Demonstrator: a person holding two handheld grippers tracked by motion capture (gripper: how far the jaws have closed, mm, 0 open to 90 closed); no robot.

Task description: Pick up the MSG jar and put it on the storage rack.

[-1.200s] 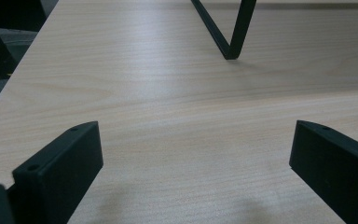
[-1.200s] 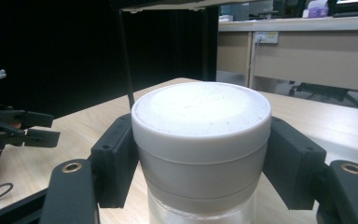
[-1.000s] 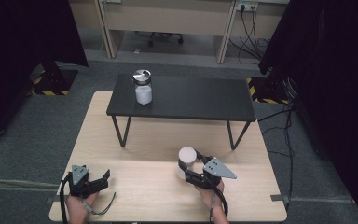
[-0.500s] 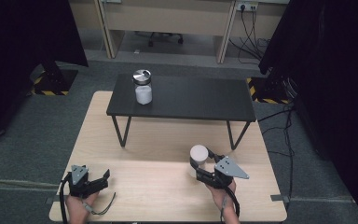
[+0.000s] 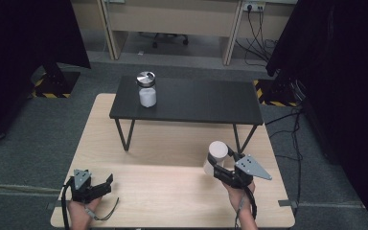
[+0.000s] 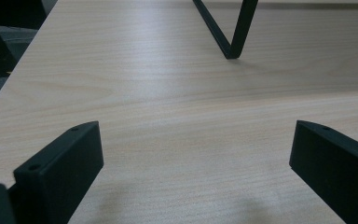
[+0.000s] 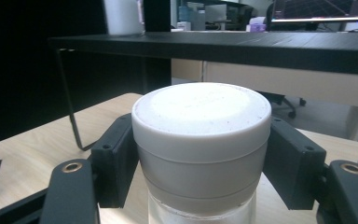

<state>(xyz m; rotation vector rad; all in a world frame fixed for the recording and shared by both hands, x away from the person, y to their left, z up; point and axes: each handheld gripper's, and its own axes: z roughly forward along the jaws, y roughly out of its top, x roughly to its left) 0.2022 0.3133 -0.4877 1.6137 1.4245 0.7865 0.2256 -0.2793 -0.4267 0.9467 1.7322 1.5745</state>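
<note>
Right gripper view, jar (image 7: 200, 149) bottom cut off, clamped

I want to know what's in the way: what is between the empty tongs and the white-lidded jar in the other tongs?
Only bare wooden table, in the high view.

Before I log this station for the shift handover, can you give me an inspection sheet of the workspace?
Surface: light wooden table, a low black shelf standing on it.
Job's things: white-lidded jar in the right gripper; silver-lidded jar on the shelf.
Clutter: nothing seen.
Grippers: right gripper clamped on the jar's lid, held off the table; left gripper open, low over the near edge.
Cables: one trails from each gripper; more lie on the floor at right.
Surroundings: grey carpet, black curtains, desks behind.
</note>
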